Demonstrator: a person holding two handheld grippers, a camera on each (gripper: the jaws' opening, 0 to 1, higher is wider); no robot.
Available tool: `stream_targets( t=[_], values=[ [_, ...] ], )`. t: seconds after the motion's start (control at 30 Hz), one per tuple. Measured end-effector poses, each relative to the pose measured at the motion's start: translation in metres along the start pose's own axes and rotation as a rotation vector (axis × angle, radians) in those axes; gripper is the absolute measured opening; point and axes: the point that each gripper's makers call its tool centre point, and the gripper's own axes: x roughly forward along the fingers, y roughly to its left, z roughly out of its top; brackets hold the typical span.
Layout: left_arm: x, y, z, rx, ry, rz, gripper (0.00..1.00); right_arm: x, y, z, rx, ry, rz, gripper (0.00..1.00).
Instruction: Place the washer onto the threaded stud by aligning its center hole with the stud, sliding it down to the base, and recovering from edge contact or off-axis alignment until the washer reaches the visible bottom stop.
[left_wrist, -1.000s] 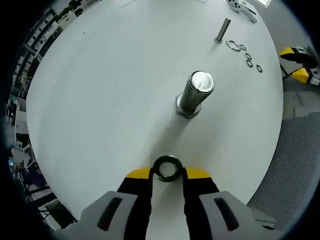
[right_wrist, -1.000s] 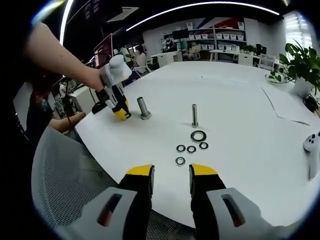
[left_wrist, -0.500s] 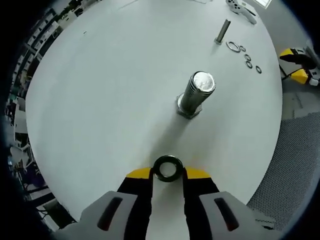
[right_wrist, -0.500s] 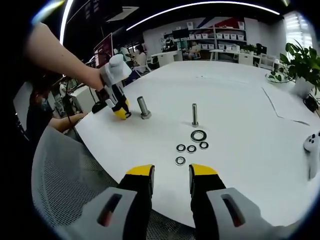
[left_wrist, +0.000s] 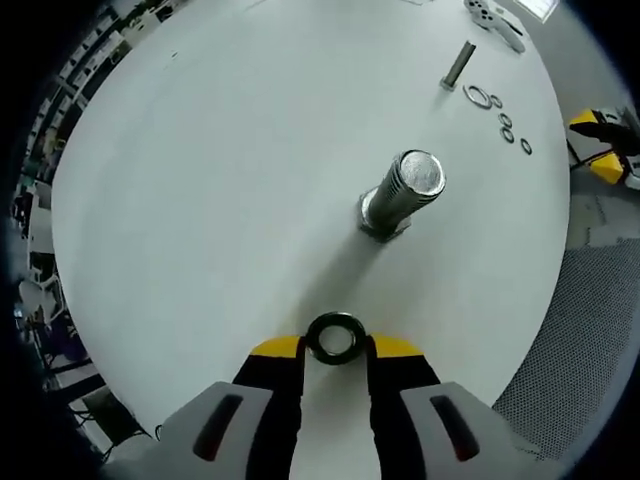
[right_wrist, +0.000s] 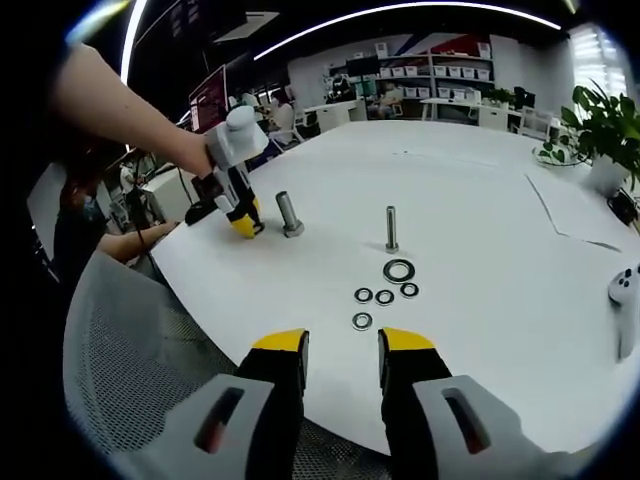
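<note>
My left gripper is shut on a dark washer, held flat between its yellow-tipped jaws. Ahead of it a thick threaded stud stands on the white table, head down, with a gap between washer and stud. From the right gripper view, the left gripper hangs just left of the same stud, held by a person's hand. My right gripper is open over the table's near edge with nothing between its fingers.
A thinner stud stands mid-table with a large washer and several small washers beside it. A white controller lies at the far edge. A mesh chair sits below the table edge. A plant is at right.
The left gripper view has shifted slightly: the stud now sits a little farther right and looks more tilted. The washer stays gripped. The right gripper has not moved.
</note>
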Motion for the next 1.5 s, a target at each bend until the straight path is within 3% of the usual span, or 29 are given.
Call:
stream_targets(
  t=[0.27, 0.6, 0.73, 0.9, 0.93, 1.03, 1.1, 1.27, 1.5],
  values=[
    [0.001, -0.001, -0.001, 0.009, 0.020, 0.006, 0.23, 0.000, 0.000, 0.000, 0.000, 0.000, -0.002, 0.31],
    [0.001, 0.000, -0.001, 0.034, 0.002, -0.002, 0.20, 0.000, -0.001, 0.000, 0.002, 0.000, -0.003, 0.31],
    [0.001, -0.004, -0.001, 0.119, 0.020, -0.004, 0.20, 0.000, -0.001, 0.000, 0.000, 0.002, -0.002, 0.31],
    [0.002, -0.002, -0.001, 0.118, 0.024, -0.002, 0.20, 0.000, -0.001, 0.000, 0.003, 0.002, -0.004, 0.31],
    [0.002, -0.002, -0.001, 0.136, 0.030, -0.006, 0.20, 0.000, -0.001, 0.000, 0.003, 0.002, -0.004, 0.31],
    [0.001, -0.008, -0.006, 0.295, 0.079, -0.015, 0.19, 0.000, -0.002, 0.000, 0.003, 0.001, -0.006, 0.31],
    [0.002, -0.009, -0.006, 0.323, 0.090, -0.005, 0.19, 0.000, -0.002, 0.000, 0.004, 0.001, -0.006, 0.31],
    [0.001, -0.010, -0.004, 0.267, 0.045, -0.017, 0.19, 0.000, -0.001, 0.000, 0.003, 0.002, -0.005, 0.31],
    [0.000, -0.013, -0.004, 0.266, 0.016, -0.019, 0.19, 0.000, -0.001, -0.001, 0.001, 0.003, -0.003, 0.31]
  ],
)
